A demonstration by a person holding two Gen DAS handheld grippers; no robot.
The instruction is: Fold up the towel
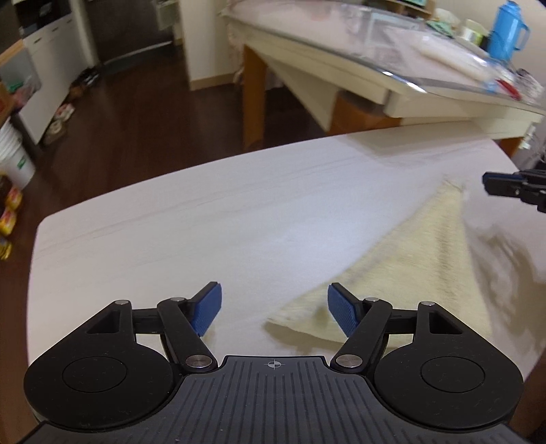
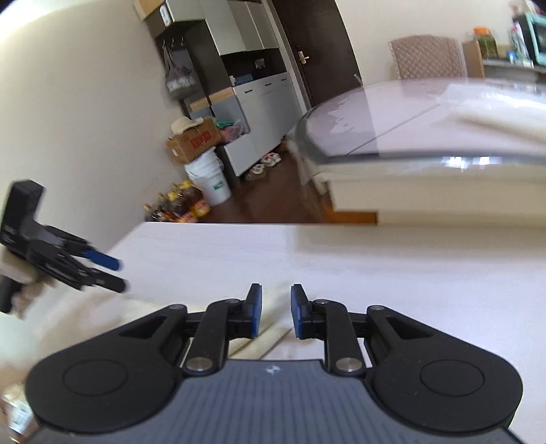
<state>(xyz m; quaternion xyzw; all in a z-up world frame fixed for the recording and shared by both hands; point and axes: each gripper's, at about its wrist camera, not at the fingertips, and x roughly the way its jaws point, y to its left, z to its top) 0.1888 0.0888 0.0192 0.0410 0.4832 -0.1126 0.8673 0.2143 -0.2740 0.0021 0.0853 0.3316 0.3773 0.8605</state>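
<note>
A pale yellow towel (image 1: 402, 259) lies flat on the white table (image 1: 204, 218), stretching from near my left gripper toward the far right. My left gripper (image 1: 274, 307) is open wide just above the table, its right pad over the towel's near corner and nothing between the pads. In the right wrist view my right gripper (image 2: 275, 307) stands open by a narrow gap. A strip of towel (image 2: 264, 341) lies under that gap, and the pads are not touching it. The left gripper (image 2: 120, 273) shows at the left of that view, and the right gripper (image 1: 488, 184) at the right edge of the left wrist view.
Beyond the white table stands a larger glass-topped table (image 1: 392, 71) with a blue jug (image 1: 508, 30) and clutter on it. On the dark floor are a white bucket (image 2: 211, 181), a cardboard box (image 2: 194, 141) and bottles (image 2: 181, 205). The white table's far edge (image 2: 307, 223) is close.
</note>
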